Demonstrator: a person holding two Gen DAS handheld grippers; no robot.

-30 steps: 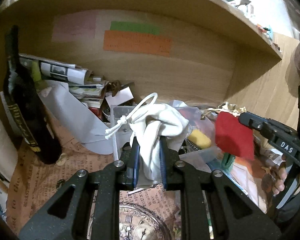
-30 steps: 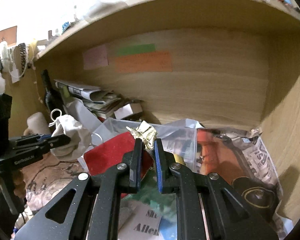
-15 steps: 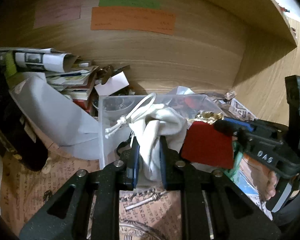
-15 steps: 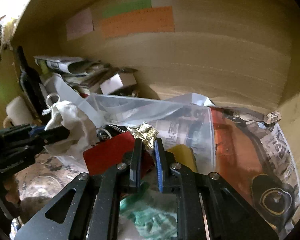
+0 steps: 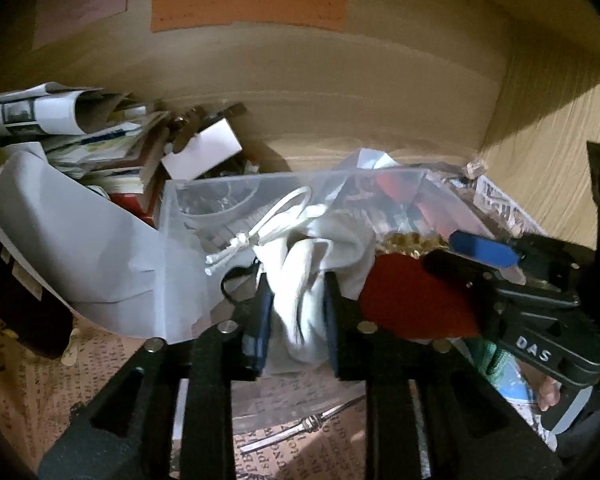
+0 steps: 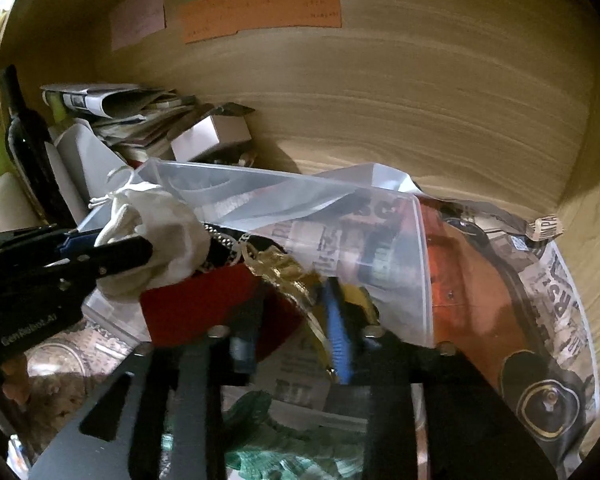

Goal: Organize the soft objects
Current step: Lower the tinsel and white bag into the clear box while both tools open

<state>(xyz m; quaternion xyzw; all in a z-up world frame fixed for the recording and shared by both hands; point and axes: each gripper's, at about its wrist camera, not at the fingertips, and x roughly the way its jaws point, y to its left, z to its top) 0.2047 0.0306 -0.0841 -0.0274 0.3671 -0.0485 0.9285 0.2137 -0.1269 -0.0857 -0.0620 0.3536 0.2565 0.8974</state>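
The left tool [image 5: 296, 320] is closed on a white drawstring pouch [image 5: 320, 256], held over the near edge of the clear plastic box [image 6: 340, 216]. Just to its right, the right tool [image 6: 296, 328] grips a red pouch [image 6: 204, 300] by its golden top.

My left gripper [image 5: 296, 320] covers the lower folds of the white drawstring pouch [image 5: 320, 248], so its bottom is unseen; my right gripper [image 6: 292, 320] is motion-blurred, and whether its fingers still pinch the red pouch [image 6: 204, 300] I cannot tell; the gold trim [image 6: 284, 268] smears into the blur; the clear plastic bin [image 6: 300, 200] hides its contents behind frosted walls; the dark bottle [image 6: 24, 140] is cut by the left-wrist frame edge; writing on the orange note [image 5: 248, 0] is illegible.
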